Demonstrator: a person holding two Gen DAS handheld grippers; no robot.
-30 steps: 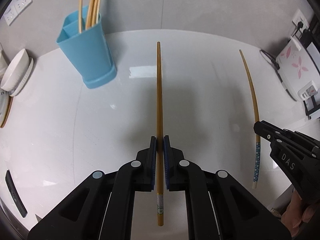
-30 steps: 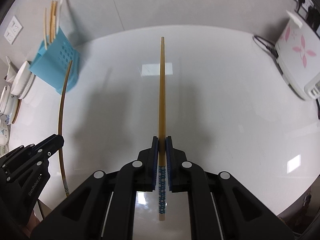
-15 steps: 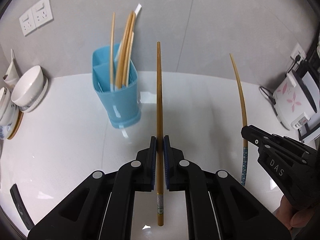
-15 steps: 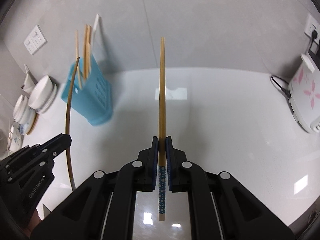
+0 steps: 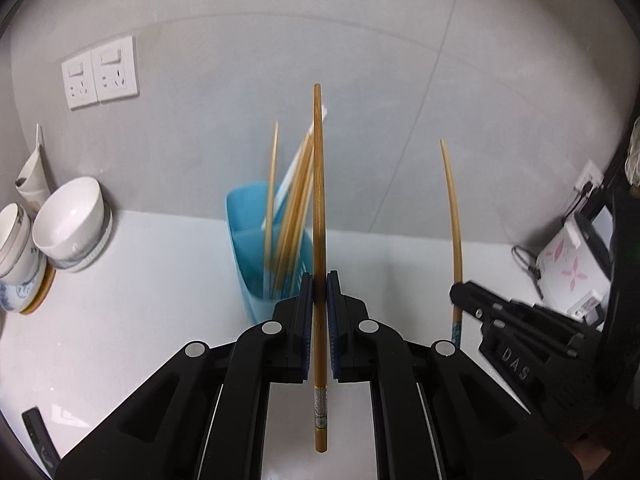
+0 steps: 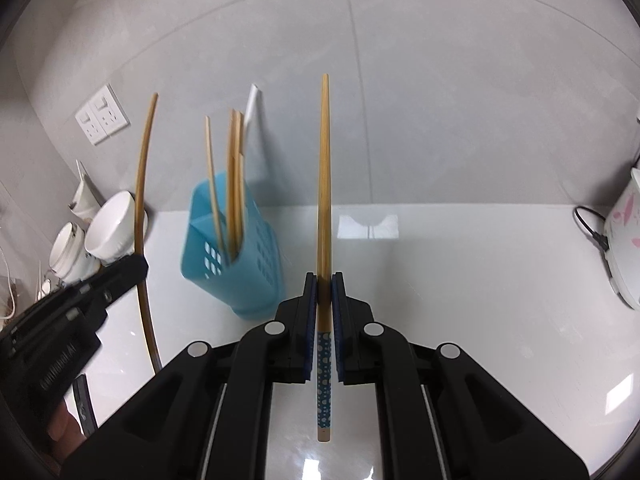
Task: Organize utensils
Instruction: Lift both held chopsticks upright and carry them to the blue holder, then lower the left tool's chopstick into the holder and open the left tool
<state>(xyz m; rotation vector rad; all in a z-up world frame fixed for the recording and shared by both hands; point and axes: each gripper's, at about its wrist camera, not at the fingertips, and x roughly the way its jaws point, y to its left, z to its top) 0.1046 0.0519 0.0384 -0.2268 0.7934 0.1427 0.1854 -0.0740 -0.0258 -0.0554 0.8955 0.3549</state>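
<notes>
My left gripper (image 5: 319, 294) is shut on a brown chopstick (image 5: 319, 184) that points up and forward. The blue utensil holder (image 5: 250, 256) with several chopsticks in it stands just behind and left of it. My right gripper (image 6: 324, 294) is shut on a chopstick with a blue dotted end (image 6: 323, 200). The holder (image 6: 236, 256) stands to its left in the right wrist view. Each gripper shows in the other's view: the right one (image 5: 520, 340) and the left one (image 6: 68, 320), each with its chopstick.
White bowls (image 5: 72, 224) stand stacked at the left by the wall, under wall sockets (image 5: 100, 72). A white appliance with pink flowers (image 5: 568, 264) and its cable are at the right. A dark flat object (image 5: 38, 436) lies at the counter's front left.
Both grippers have tilted up and moved toward the wall with their chopsticks. The blue holder now sits near the middle of the left wrist view, closer than before.
</notes>
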